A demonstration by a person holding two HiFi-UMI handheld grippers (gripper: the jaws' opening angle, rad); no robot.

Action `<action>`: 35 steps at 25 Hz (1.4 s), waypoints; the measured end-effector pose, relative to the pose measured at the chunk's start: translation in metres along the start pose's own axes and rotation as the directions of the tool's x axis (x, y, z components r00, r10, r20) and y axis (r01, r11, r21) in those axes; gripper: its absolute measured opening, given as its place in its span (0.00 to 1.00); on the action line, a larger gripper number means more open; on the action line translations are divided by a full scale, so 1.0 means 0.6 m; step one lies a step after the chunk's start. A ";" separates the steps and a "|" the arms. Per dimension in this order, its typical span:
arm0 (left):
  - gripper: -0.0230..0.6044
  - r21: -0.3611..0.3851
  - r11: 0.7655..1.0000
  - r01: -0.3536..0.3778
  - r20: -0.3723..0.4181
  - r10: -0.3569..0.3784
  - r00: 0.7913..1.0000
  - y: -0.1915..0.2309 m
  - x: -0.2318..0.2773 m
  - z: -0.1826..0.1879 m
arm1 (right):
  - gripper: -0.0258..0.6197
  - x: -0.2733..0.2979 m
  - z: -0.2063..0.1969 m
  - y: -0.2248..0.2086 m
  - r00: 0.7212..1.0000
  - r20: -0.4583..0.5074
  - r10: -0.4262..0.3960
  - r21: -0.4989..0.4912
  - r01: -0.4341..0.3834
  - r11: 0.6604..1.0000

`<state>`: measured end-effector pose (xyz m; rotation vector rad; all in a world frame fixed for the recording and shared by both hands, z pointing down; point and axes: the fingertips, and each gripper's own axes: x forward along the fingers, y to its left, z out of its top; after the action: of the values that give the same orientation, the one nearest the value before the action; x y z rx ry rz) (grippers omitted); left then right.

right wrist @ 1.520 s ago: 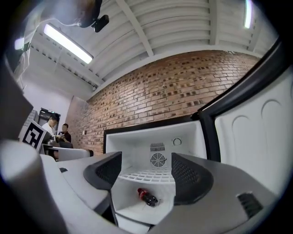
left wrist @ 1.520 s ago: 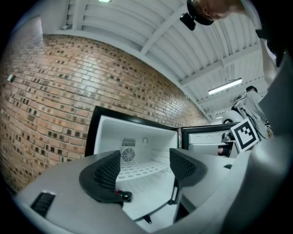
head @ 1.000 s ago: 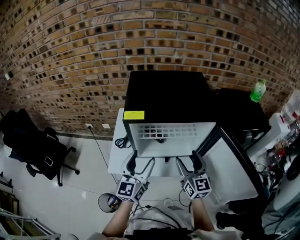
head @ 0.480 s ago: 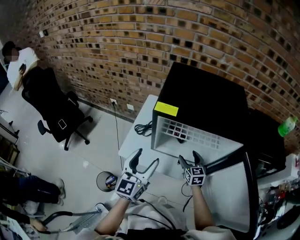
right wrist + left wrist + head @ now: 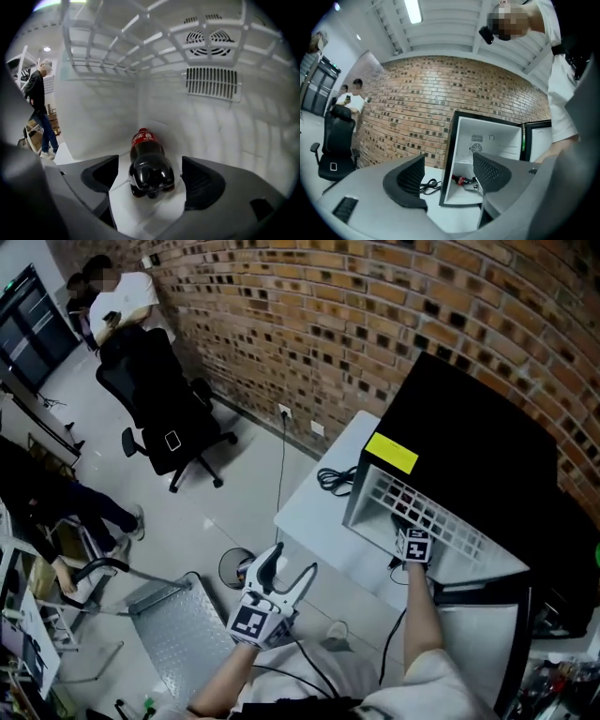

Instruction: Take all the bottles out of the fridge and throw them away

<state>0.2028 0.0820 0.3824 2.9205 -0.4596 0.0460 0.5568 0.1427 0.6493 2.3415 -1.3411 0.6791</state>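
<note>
Evidently, the step in hand is the reach for a bottle, and nothing has been lifted out yet. The right gripper [image 5: 405,526] has been pushed into the open fridge [image 5: 487,456], under its wire shelf. Its jaws have just been opening and are spread wide. A dark cola bottle [image 5: 149,164] with a red label is lying on its side on the white fridge floor. Its base is turned toward the gripper and its cap toward the back wall. The bottle's base is framed by the two pads, but a gap is seen on either side, so nothing is gripped or touched as yet.

The next move is judged to be a short advance, so that more of the bottle's body is taken between the pads. The jaws would then be closed on it. Because the bottle is round and lying down, it could be rolled aside or nudged deeper if one pad lands first. An even, centred approach is therefore called for.

The left gripper [image 5: 287,570] is held level beside the white surface [image 5: 319,512], well apart from the fridge. Its jaws are apart and nothing is carried in them. A round container [image 5: 234,568] on the floor just beside it is probably the bin, though it is partly hidden.
</note>
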 end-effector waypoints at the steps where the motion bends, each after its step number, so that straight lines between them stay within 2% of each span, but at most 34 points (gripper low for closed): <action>1: 0.56 0.008 1.000 -0.016 -0.002 0.016 1.000 0.008 -0.009 -0.003 | 0.75 0.014 -0.005 0.001 1.000 -0.021 0.003 -0.008 -0.003 1.000; 3: 0.56 0.026 0.999 -0.042 -0.010 0.042 0.999 0.023 -0.027 -0.010 | 0.70 0.037 -0.019 0.005 0.997 -0.082 -0.004 -0.025 0.002 1.000; 4: 0.56 0.020 0.998 -0.056 -0.013 0.057 0.998 0.029 -0.035 -0.009 | 0.63 0.043 -0.025 0.005 0.994 -0.106 -0.013 -0.030 0.010 0.999; 6: 0.56 -0.006 0.997 -0.083 -0.013 0.083 0.996 0.036 -0.050 -0.004 | 0.58 0.042 -0.027 0.007 0.993 -0.120 -0.012 -0.018 0.010 1.000; 8: 0.56 -0.012 0.995 -0.096 -0.013 0.096 0.995 0.045 -0.065 -0.009 | 0.57 0.035 -0.032 0.018 0.994 -0.109 0.016 0.062 -0.009 0.998; 11: 0.56 0.018 0.997 -0.071 -0.019 0.071 0.997 0.053 -0.074 -0.024 | 0.56 0.013 -0.055 0.026 0.996 -0.074 0.049 0.210 -0.033 0.977; 14: 0.56 0.014 0.999 -0.043 0.000 0.043 0.999 0.049 -0.072 -0.012 | 0.56 -0.026 -0.074 0.033 0.996 -0.046 0.078 0.295 -0.061 0.954; 20: 0.56 -0.045 0.999 -0.007 0.020 0.008 1.000 0.039 -0.074 0.011 | 0.55 -0.127 -0.085 0.060 0.995 0.059 0.084 0.476 -0.102 0.873; 25: 0.56 -0.062 0.998 0.028 0.023 -0.026 0.999 0.039 -0.076 0.002 | 0.55 -0.210 -0.060 0.111 0.979 0.169 0.110 0.494 -0.181 0.850; 30: 0.56 -0.057 0.998 0.037 0.026 -0.036 0.999 0.050 -0.081 -0.008 | 0.55 -0.287 -0.023 0.177 0.948 0.267 0.171 0.510 -0.290 0.810; 35: 0.56 -0.067 0.997 -0.047 0.019 0.048 0.999 0.110 -0.106 -0.021 | 0.55 -0.322 0.016 0.289 0.900 0.307 0.309 0.492 -0.428 0.759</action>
<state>0.1221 0.0418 0.4027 2.8472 -0.5239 0.0066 0.3238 0.1889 0.5437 2.6587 -1.9591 1.0879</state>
